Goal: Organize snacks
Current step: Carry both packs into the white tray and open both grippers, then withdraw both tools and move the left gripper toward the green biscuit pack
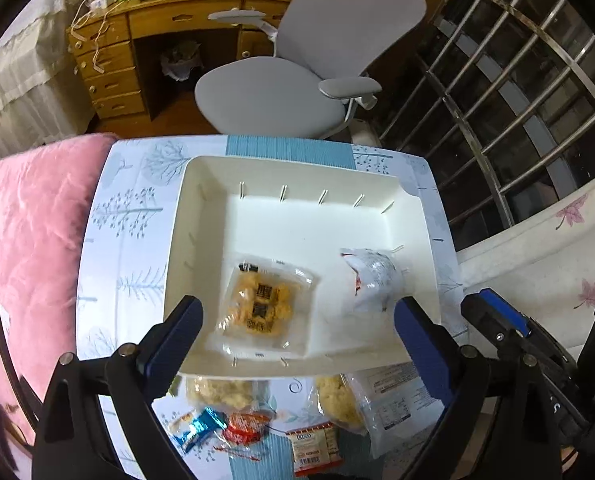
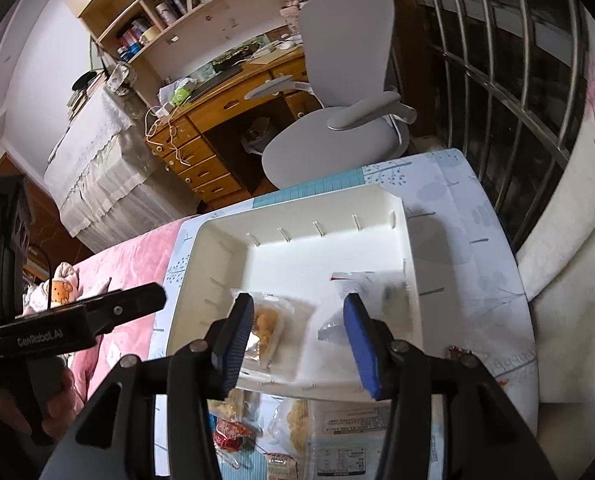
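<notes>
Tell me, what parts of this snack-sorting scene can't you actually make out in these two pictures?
- White packet in the white bin: motion-blurred in both views, its label unreadable.
- Loose snacks below the bin, like the blue-wrapped candy: partly covered by the left gripper in its view; cut by the bottom edge.
- Yellow pastry packet: half hidden behind a finger of the right gripper in the right wrist view.

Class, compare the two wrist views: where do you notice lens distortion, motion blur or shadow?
Left wrist view: fisheye bends the window bars into curves with black corners; the cookie packet in the white tray reads fairly sharp. Right wrist view: the same packet and the clear wrapper smear with blur; a soft grey shadow falls on the tablecloth beside the tray.
</notes>
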{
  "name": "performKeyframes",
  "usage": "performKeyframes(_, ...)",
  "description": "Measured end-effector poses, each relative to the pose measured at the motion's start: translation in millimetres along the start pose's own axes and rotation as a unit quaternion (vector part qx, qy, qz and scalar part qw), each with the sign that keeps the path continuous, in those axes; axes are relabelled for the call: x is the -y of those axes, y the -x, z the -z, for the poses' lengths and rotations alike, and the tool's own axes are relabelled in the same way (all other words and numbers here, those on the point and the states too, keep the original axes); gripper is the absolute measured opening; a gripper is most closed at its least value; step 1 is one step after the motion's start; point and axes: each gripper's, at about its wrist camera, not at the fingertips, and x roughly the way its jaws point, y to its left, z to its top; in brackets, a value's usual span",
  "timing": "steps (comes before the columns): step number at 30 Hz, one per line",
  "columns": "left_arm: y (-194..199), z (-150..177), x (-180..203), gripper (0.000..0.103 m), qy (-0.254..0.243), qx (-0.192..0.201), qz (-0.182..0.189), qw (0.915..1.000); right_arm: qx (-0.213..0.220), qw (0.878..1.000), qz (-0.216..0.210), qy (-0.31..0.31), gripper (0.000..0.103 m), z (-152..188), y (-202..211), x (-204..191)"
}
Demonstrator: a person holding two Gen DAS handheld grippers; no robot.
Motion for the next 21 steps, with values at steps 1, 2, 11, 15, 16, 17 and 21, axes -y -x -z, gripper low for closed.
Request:
performKeyframes(1,2,3,-2,0.096,0.007,0.000,0.002,1.0000,0.001,1.000,0.001,-0.002,0.047,2,1,1)
performKeyframes(2,4,6,-4,0.096,0.013,0.001,0.004,0.9999,0.001,1.000,0.002,-0.005,0.047,3,3,2)
performKeyframes(11,21,39,-14,0.096,-0.002,-0.004,0.012,0.9999,0.007,1.000,0.003,-0.009,0.047,24,24,0)
performKeyframes(15,29,57,-21,0.096,-0.016,-0.008,0.017,0.9997,0.018,1.000,0.006,-0.013,0.047,41,38,-9)
performKeyframes(16,31,61,-22,0.096,-0.021,-0.008,0.018,0.9996,0.019,1.000,0.007,-0.015,0.047,44,40,-11)
performKeyframes(17,35,66,-24,0.096,-0.026,-0.008,0.019,0.9994,0.021,1.000,0.009,-0.020,0.047,49,43,-13)
performKeyframes(21,54,86,-34,0.096,-0.056,0.000,0.029,0.9980,0.034,0.998,0.029,-0.034,0.047,74,55,-29)
